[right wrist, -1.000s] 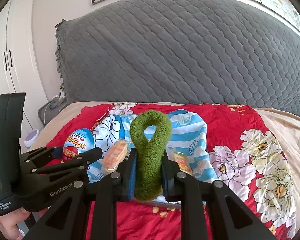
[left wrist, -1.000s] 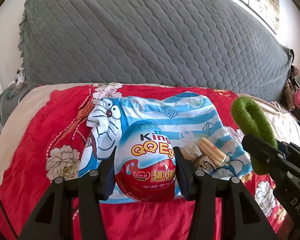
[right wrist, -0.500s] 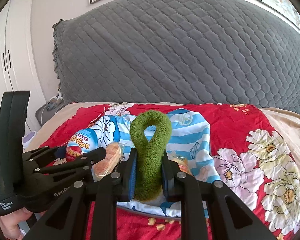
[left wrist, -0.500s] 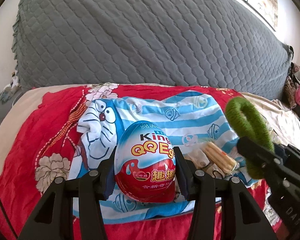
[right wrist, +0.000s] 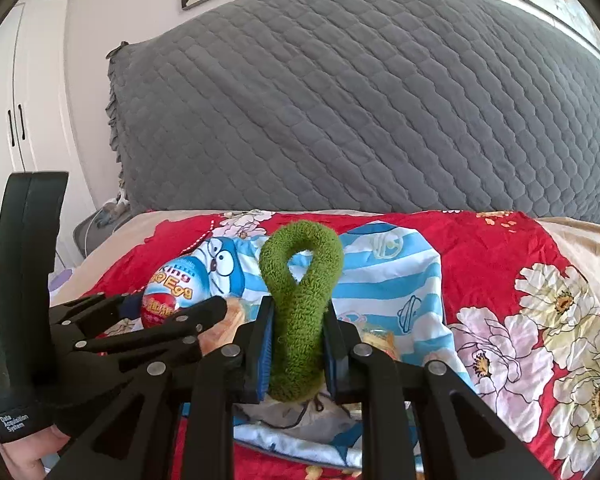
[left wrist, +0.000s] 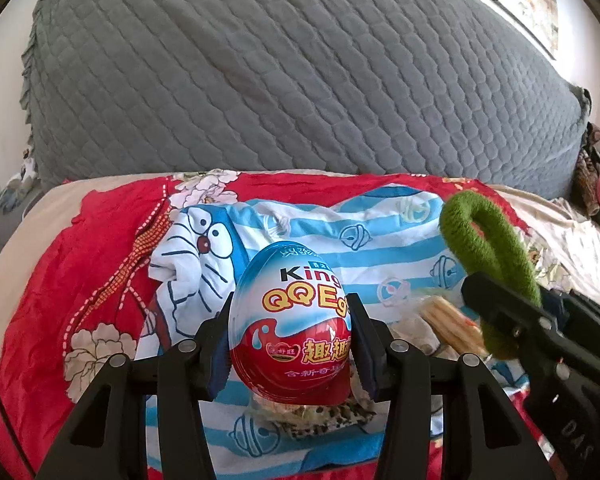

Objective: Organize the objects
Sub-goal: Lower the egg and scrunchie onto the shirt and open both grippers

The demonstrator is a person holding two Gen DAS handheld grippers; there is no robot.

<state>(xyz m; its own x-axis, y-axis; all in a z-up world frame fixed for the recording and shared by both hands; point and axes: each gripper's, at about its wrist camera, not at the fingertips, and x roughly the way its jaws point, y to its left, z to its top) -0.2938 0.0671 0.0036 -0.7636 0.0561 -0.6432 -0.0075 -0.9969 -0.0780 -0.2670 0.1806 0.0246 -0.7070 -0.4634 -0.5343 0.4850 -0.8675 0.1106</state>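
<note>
Left tool point(left wrist: 290, 344) grips egg point(left wrist: 290, 320), right tool point(right wrist: 296, 344) green loop point(right wrist: 300, 304), above striped cloth point(left wrist: 380, 248)

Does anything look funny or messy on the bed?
A bit messy: the blue striped cartoon cloth lies crumpled on the red flowered blanket, with snack packets loose on it. Nothing looks spilled or broken.
</note>
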